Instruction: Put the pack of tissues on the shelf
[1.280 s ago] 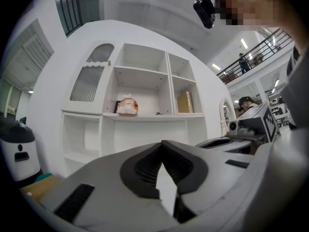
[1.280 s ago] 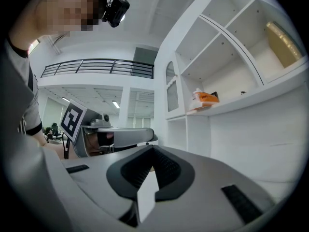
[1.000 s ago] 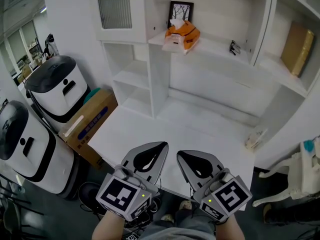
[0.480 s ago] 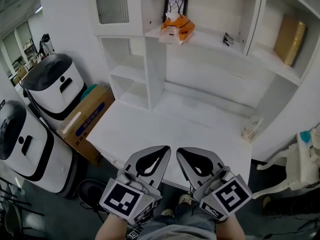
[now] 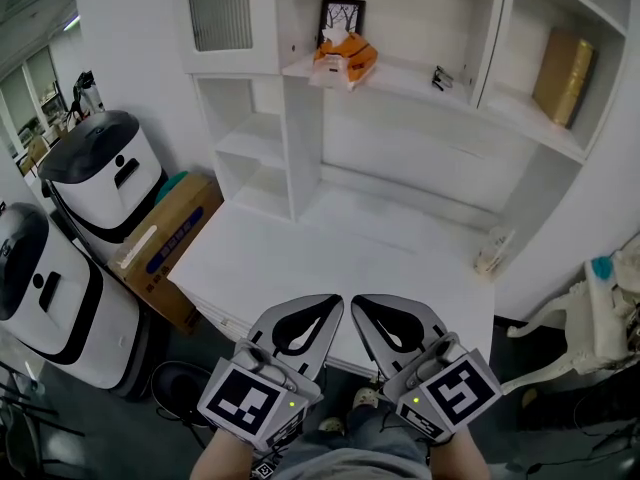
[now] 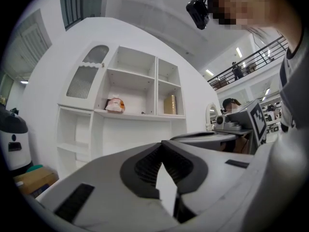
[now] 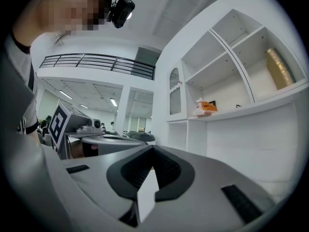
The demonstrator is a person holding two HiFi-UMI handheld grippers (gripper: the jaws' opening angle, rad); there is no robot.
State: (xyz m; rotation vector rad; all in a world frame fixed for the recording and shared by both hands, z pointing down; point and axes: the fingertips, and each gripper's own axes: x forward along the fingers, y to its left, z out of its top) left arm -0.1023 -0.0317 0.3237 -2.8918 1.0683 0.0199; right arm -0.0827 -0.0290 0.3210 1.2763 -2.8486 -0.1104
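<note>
While the tissue pack [image 5: 343, 56] sits shelved, both claws [image 5: 322, 306] [image 5: 365, 306] hover far.

Closed left gripper [image 6: 161, 146] (empty) before shelf [image 6: 145, 116]

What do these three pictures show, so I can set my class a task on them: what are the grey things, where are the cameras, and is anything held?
No robot: a person holds a hand-worked claw in each hand. The head view looks down from the person's head; the grey shapes with square-marked cubes are the left claw and right claw. The other two views come from cameras riding on each claw, looking along its jaws. Both claws are shut and empty. On the white desk lies a small object I cannot identify, near its right edge. The orange pack of tissues sits on the shelf above.
</note>
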